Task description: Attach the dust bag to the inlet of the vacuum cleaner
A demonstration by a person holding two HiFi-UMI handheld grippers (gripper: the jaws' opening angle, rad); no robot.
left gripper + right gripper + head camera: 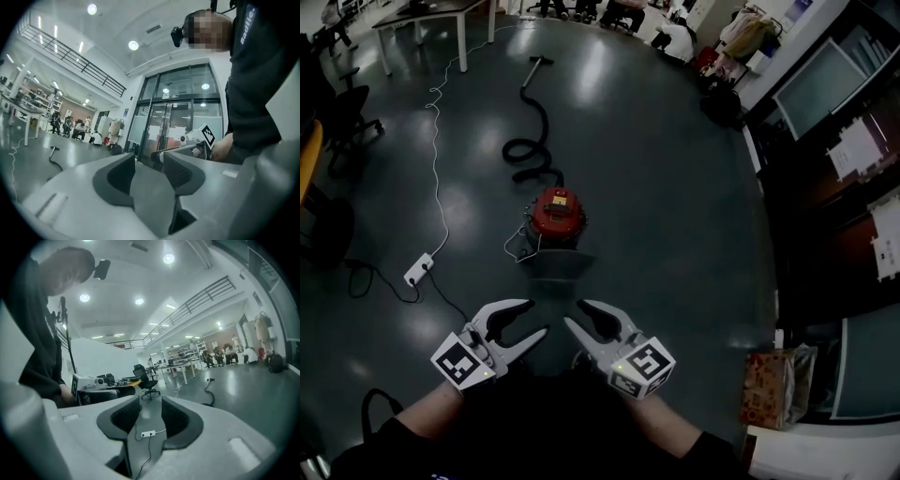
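Grey left gripper (537,317), right gripper (573,311), level, jaws apart

Floor (675,187) dark, smooth, glossy. Vacuum cleaner (558,208) lid red, shiny plastic. Hose (544,120) black, possibly ribbed rubber.

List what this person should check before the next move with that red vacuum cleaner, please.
1. Left gripper empty, fingers apart: ok.
2. Right gripper empty, fingers apart: ok.
3. Vacuum cleaner in view, standing on the floor: ok.
4. Dust bag held: not ok, neither gripper has it.
5. Inlet in sight: cannot tell.
6. Hose lies away from both grippers: ok.
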